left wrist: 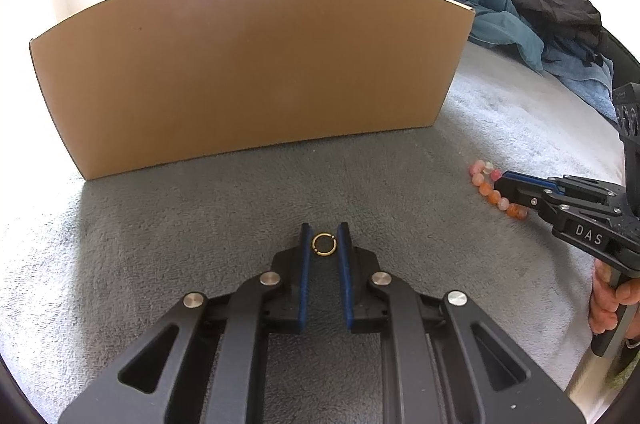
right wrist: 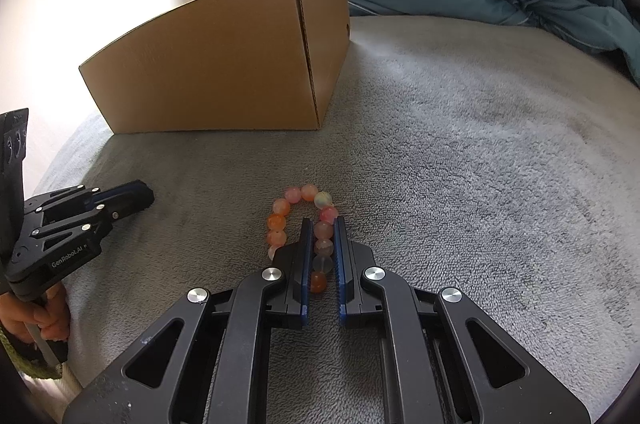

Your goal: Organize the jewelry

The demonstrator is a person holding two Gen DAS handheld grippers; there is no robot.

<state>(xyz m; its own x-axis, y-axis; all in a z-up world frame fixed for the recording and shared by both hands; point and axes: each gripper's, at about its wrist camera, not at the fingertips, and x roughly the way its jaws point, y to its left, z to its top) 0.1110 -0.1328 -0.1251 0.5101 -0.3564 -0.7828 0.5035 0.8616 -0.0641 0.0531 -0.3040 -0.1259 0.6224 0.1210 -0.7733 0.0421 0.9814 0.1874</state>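
- The left gripper [left wrist: 324, 232] has its jaws drawn in narrow around a small gold ring [left wrist: 324, 244]; the ring sits between the blue pads near their tips, its rim meeting both pads, so it looks pinched there.
- The ring faces its open circle up toward the left wrist camera, lying flat over the grey blanket [left wrist: 200, 224]; being round, it has no long axis to speak of.
- The right gripper [right wrist: 323, 224] has its jaws nearly closed on one side of a beaded bracelet [right wrist: 280, 220] of pink, orange and cloudy beads.
- The gripped run of beads lies lengthwise down the channel between the pads, from the tips back toward the hinge.
- The rest of the bracelet loops out ahead of the tips and down the left outer side of the left finger, resting on the blanket; the loop's long axis runs along the fingers.
- A cardboard box [right wrist: 208, 63] stands ahead of both sets of jaws, well apart from them.
- From the left wrist view, the right gripper lies off to the right of the left jaws.
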